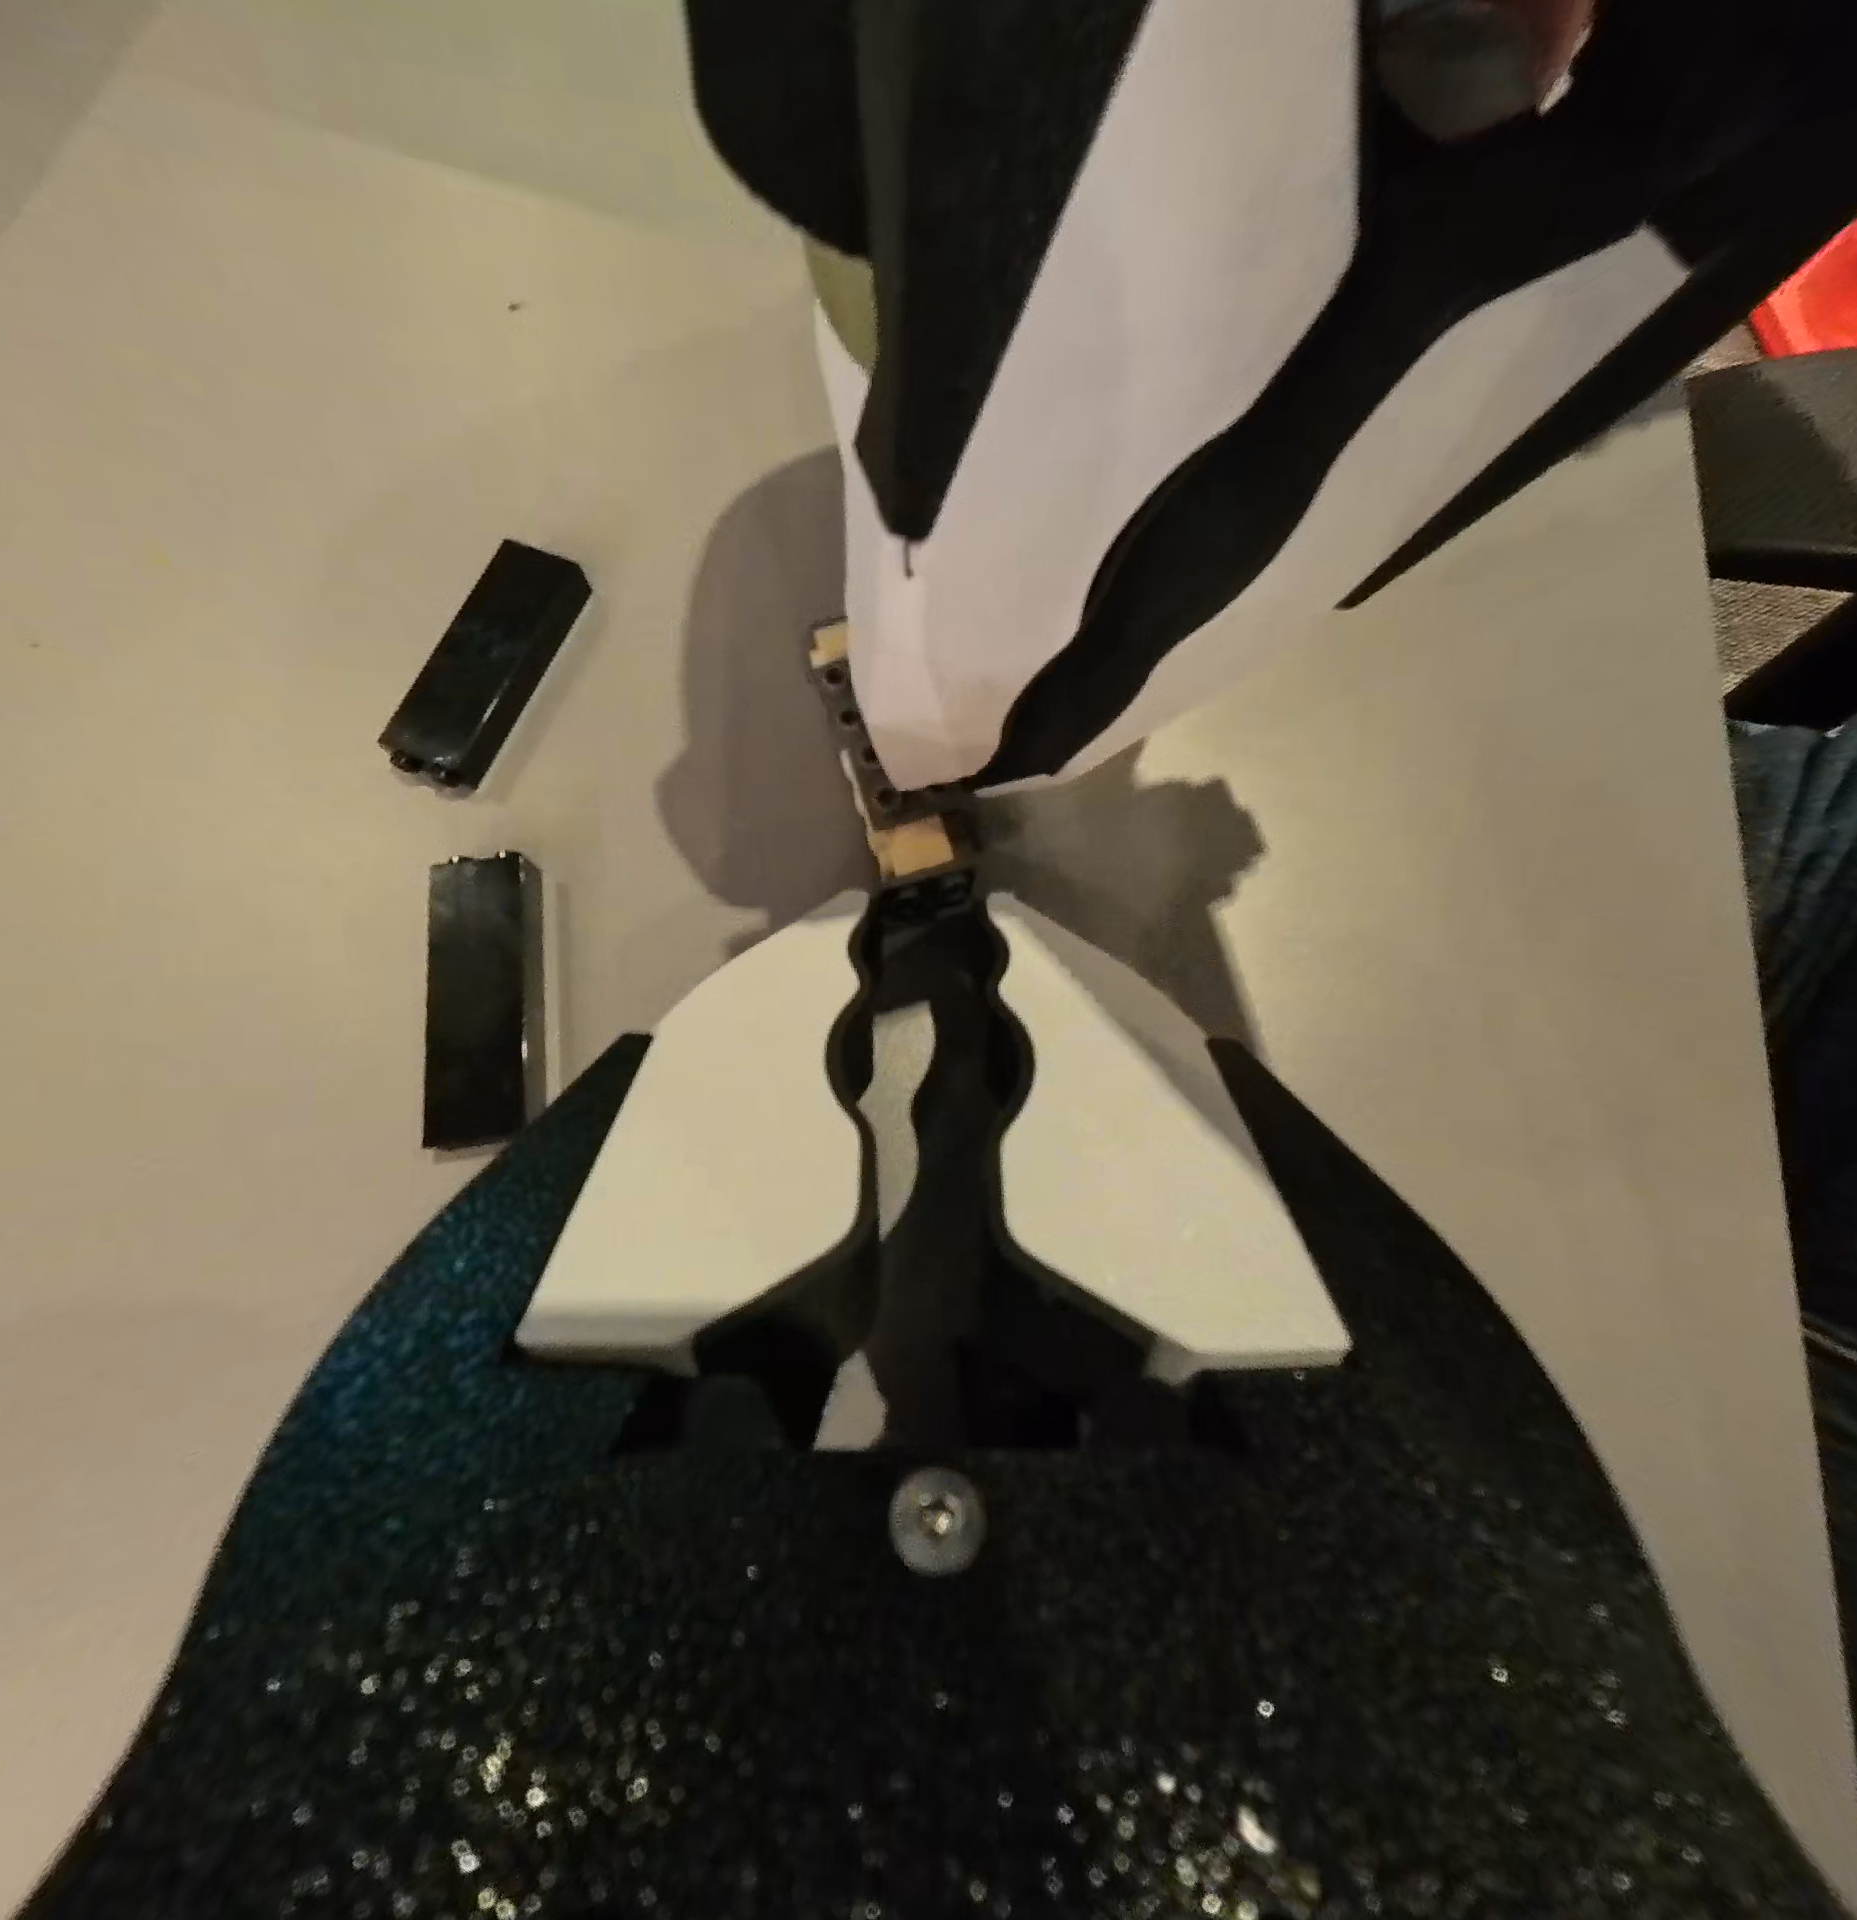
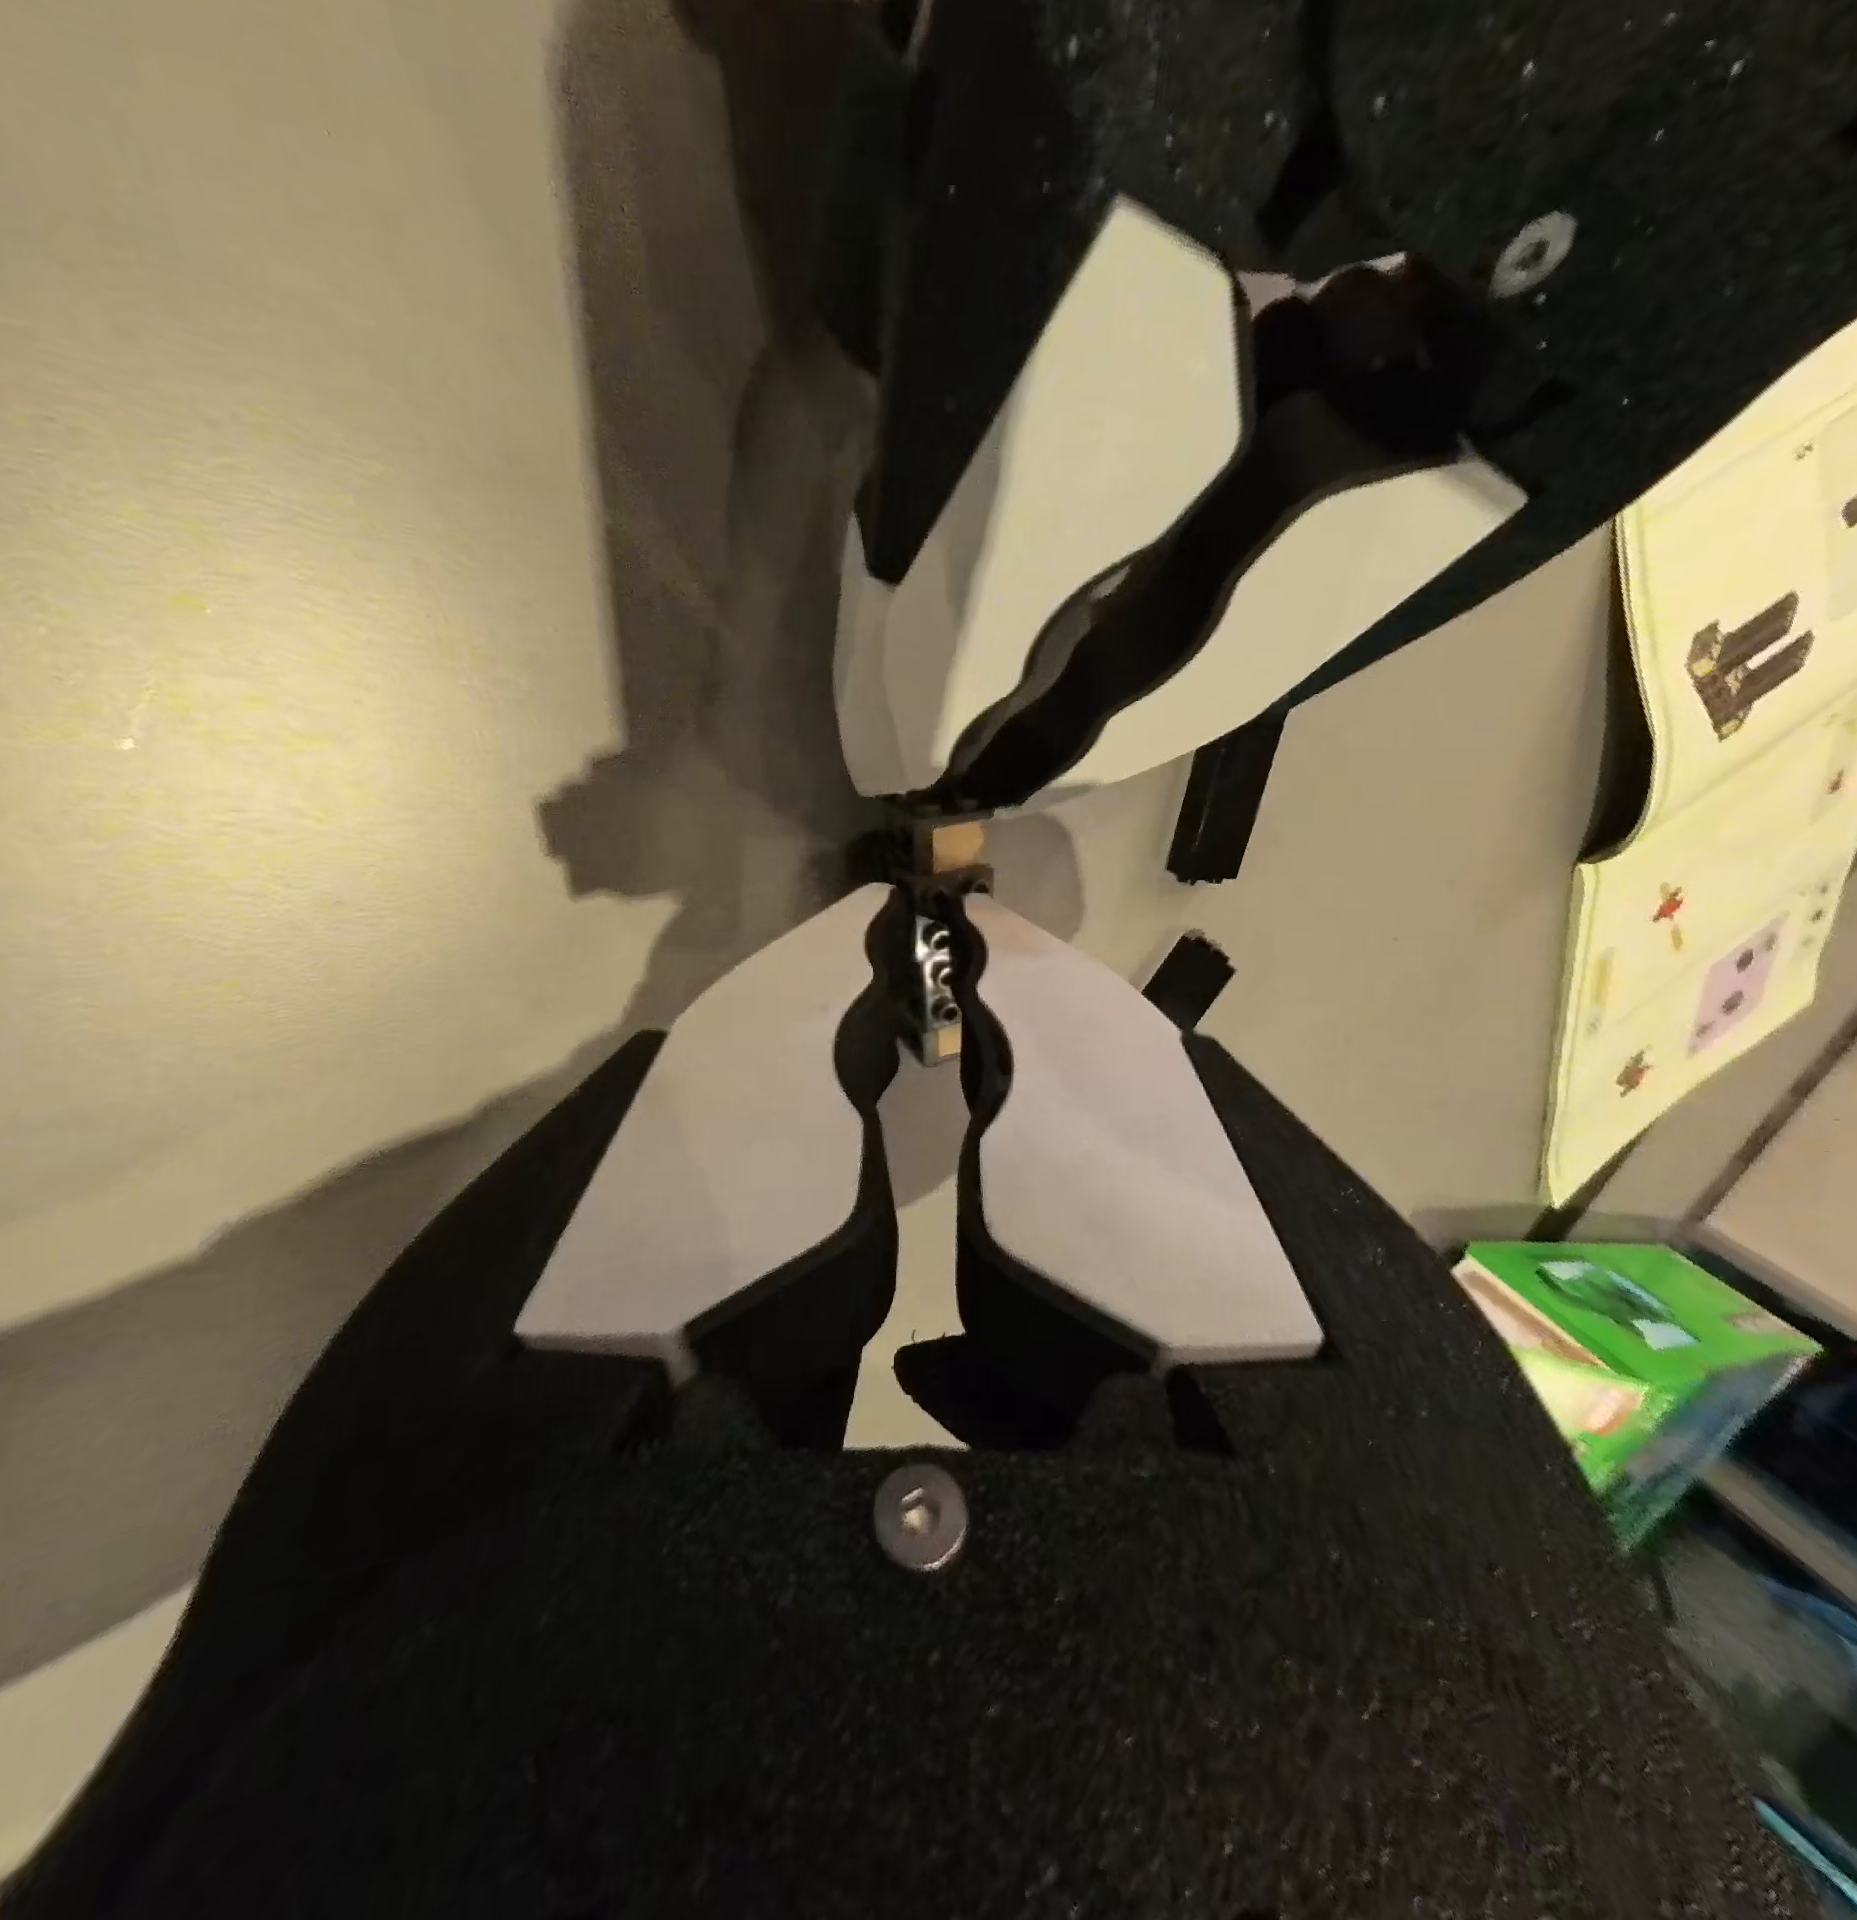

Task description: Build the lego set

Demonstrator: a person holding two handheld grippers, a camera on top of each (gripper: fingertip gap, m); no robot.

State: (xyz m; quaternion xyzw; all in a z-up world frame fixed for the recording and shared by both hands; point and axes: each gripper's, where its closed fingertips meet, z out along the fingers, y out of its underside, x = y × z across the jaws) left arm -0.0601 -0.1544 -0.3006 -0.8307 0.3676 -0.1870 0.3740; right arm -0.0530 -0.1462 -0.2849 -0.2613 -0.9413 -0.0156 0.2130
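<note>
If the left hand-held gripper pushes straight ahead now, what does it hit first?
Likely the small black-and-tan lego assembly right at its tips, then the right hand-held gripper just beyond; depth is unclear.

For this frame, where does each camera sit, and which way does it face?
Left wrist view: on the left gripper, looking down along its jaws at the table, two loose black bricks and the right gripper.
Right wrist view: on the right gripper, facing the left gripper, booklet, box.
Shared: the lego assembly both grip.
</note>
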